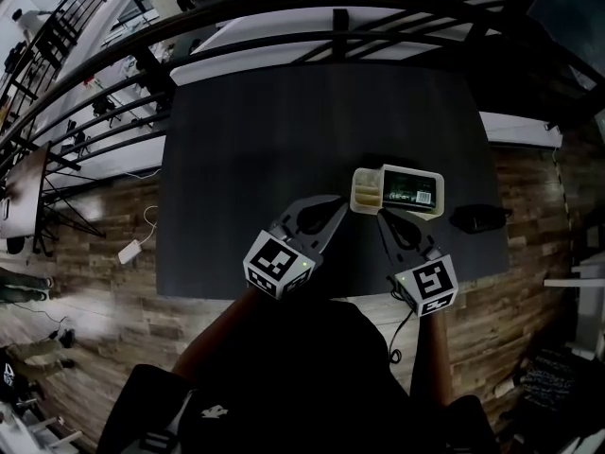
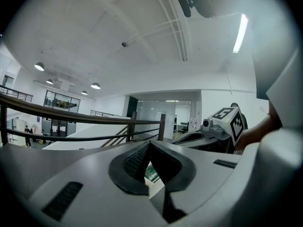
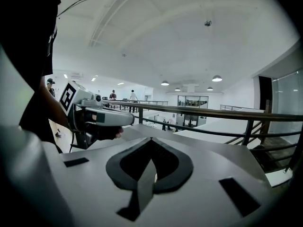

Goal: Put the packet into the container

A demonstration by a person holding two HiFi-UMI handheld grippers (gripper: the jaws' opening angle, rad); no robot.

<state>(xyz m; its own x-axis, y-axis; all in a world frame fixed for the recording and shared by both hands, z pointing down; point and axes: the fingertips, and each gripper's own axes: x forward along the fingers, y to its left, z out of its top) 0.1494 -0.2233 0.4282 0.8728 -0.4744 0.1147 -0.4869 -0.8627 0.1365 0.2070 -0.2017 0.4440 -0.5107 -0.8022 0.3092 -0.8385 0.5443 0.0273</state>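
A cream container (image 1: 365, 200) with compartments sits on the dark table (image 1: 265, 149), right of the middle. A green packet (image 1: 409, 187) lies inside its larger section. My left gripper (image 1: 342, 200) hovers just left of the container with its jaws together and nothing held. In the left gripper view a sliver of the green packet (image 2: 152, 172) shows below the left gripper (image 2: 149, 143). My right gripper (image 1: 380, 214) is in front of the container's near edge. In the right gripper view the right gripper (image 3: 151, 140) is shut and empty, pointing over the table toward the railing.
A small black object (image 1: 477, 218) lies on the table to the right of the container. A dark metal railing (image 1: 331, 26) runs behind the table's far edge. Wooden floor (image 1: 104, 225) shows on both sides of the table.
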